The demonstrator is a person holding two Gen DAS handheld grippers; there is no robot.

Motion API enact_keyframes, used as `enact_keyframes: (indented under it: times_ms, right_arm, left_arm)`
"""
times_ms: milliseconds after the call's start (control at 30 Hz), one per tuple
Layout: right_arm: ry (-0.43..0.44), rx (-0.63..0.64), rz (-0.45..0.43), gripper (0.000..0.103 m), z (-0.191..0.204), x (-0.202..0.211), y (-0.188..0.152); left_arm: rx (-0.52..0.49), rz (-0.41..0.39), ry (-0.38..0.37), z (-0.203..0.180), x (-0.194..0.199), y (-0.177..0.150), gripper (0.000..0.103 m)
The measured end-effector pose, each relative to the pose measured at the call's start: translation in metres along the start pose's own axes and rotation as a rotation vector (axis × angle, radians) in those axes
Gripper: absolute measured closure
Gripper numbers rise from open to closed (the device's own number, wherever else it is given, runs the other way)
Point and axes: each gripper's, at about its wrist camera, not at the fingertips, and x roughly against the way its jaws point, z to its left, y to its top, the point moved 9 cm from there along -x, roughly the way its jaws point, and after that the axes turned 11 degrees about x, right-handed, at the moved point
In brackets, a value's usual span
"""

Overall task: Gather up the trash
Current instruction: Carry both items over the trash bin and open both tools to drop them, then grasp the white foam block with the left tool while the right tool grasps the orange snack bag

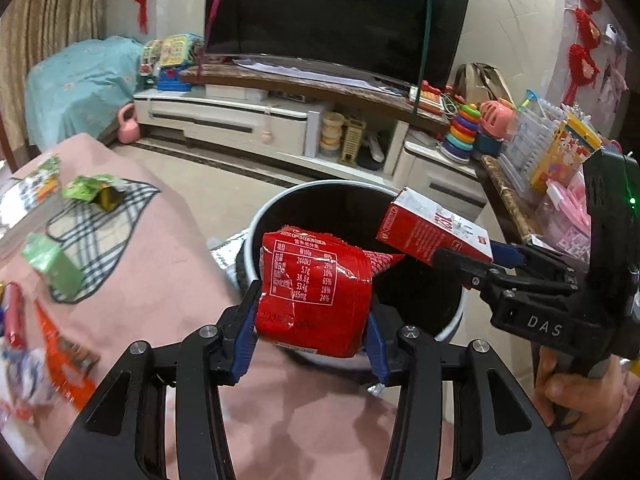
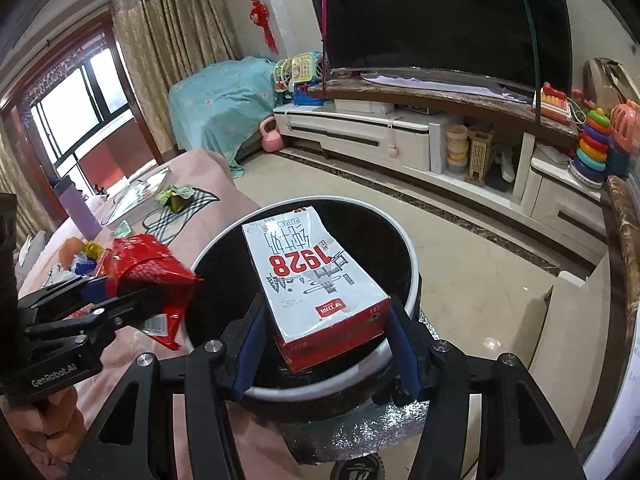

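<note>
left gripper (image 1: 312, 312) has the red snack bag (image 1: 316, 292) between its blue pads, right over the bin's (image 1: 256, 220) near rim; right gripper (image 2: 326, 336) is clamped on the milk carton (image 2: 316, 276) above the bin's black inside; more wrappers (image 1: 90, 192) lie on the pink cloth (image 1: 168, 248)

Both grippers (image 1: 312, 312) (image 2: 326, 334) were black linkage frames, blue pads (image 1: 245, 340), silver pivot screws, "DAS" and "GenRobot.AI" lettering.
</note>
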Motion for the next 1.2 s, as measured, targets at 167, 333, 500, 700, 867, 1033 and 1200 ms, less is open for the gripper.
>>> enact_keyframes:
  times_ms: [167, 333, 500, 700, 867, 1033, 1200]
  right_arm:
    - [-0.023, -0.040, 0.026, 0.044, -0.010, -0.011, -0.003]
    - [-0.026, -0.132, 0.000, 0.044, -0.022, -0.003, -0.007]
    - [0.011, -0.176, -0.054, 0.042, -0.014, 0.012, -0.008]
    - [0.069, -0.143, -0.108, 0.036, 0.033, 0.039, -0.009]
    - [0.154, -0.099, -0.152, 0.034, 0.086, 0.054, -0.007]
    - [0.208, -0.040, -0.154, 0.025, 0.137, 0.050, -0.008]
    - [0.253, -0.013, -0.126, 0.023, 0.177, 0.033, -0.016]
  left_arm:
    - [-0.010, 0.050, -0.033, -0.001, -0.018, -0.004, 0.032]
    - [-0.003, 0.076, -0.036, 0.009, -0.011, -0.012, 0.032]
    - [0.042, 0.014, -0.018, 0.031, 0.031, -0.027, 0.025]
    - [0.148, -0.084, 0.055, 0.074, 0.088, -0.060, 0.024]
    - [0.266, -0.136, 0.148, 0.128, 0.128, -0.080, 0.023]
    - [0.347, -0.165, 0.232, 0.179, 0.158, -0.106, 0.023]
    - [0.393, -0.165, 0.280, 0.216, 0.174, -0.129, 0.022]
